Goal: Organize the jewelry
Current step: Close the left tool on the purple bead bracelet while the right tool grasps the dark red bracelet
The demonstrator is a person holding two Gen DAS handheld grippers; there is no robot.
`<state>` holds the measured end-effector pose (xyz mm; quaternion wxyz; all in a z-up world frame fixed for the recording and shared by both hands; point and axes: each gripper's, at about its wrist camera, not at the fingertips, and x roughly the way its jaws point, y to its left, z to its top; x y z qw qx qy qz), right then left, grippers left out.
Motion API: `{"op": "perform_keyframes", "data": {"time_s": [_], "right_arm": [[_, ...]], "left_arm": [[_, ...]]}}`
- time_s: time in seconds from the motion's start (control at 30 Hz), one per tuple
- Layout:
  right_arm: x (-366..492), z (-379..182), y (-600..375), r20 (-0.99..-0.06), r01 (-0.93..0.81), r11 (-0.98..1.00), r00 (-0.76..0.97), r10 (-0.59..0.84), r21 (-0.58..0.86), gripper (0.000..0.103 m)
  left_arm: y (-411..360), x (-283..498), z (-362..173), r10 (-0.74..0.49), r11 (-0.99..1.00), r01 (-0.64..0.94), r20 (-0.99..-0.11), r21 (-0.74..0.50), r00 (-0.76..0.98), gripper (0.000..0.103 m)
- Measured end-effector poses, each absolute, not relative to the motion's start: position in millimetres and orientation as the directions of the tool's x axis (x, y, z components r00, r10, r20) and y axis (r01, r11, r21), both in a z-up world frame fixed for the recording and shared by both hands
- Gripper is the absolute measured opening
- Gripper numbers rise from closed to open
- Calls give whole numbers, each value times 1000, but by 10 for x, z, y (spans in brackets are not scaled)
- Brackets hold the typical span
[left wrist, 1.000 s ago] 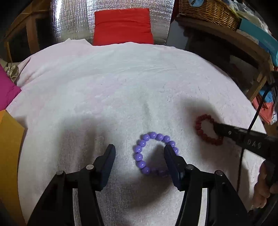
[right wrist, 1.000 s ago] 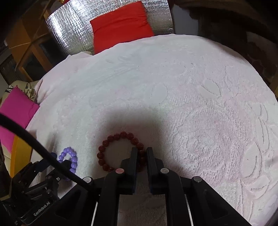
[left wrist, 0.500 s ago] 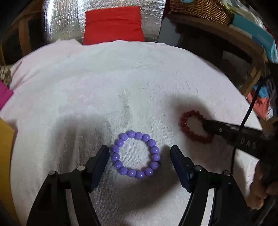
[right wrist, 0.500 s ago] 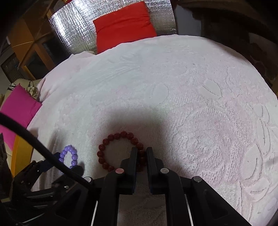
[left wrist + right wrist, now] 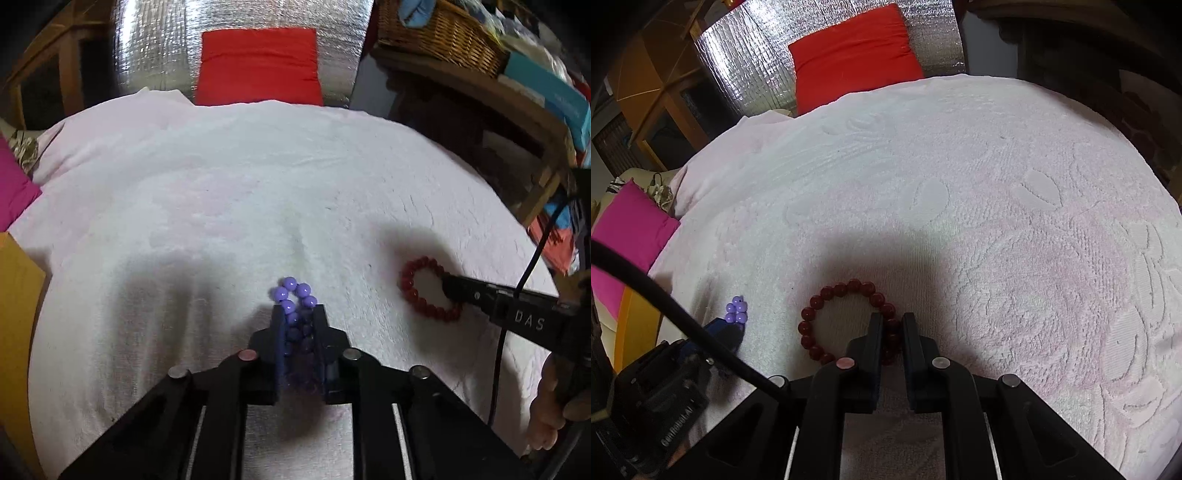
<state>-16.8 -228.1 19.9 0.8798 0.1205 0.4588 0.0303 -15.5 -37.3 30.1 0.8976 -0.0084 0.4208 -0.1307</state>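
Observation:
My left gripper (image 5: 299, 314) is shut on the purple bead bracelet (image 5: 293, 295), squeezed narrow between the fingers, with several beads sticking out past the tips. It also shows in the right wrist view (image 5: 736, 312), at the left gripper's tip (image 5: 726, 330). My right gripper (image 5: 891, 320) is shut on the near right side of the dark red bead bracelet (image 5: 827, 295), which lies as a round ring on the white towel (image 5: 997, 221). In the left wrist view the red bracelet (image 5: 419, 291) sits at the right, with the right gripper (image 5: 448, 286) on it.
The towel (image 5: 240, 192) covers a round table. A red cushion (image 5: 258, 66) and silver foil panel (image 5: 155, 48) stand behind it. A pink cushion (image 5: 628, 229) and orange edge (image 5: 14, 295) lie left. A wicker basket (image 5: 436, 33) sits on a shelf at the right.
My left gripper was open around the purple bracelet; it has closed on it and squeezed the ring flat. The right gripper stayed shut on the red bracelet.

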Motion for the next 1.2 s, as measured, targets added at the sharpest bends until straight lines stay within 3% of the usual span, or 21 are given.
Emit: {"op": "perform_keyframes", "data": {"time_s": [0.5,0.7,1.2], "right_arm": [[-268,389,-2310,-727,9,954,649,223,300,11],[-363,545,-2298,-657,-37,937,703,272,348,11],[-461,683,-2171,-606,-95,933,736,302,348,11]], "left_arm": [[-194,-184,438,-240,969,208,-725,-135,646,8],[-107,-239,578,-266,963,213,-690,-164,673,8],[-11,-354,754,-253,967,195,-649,-162,717,8]]}}
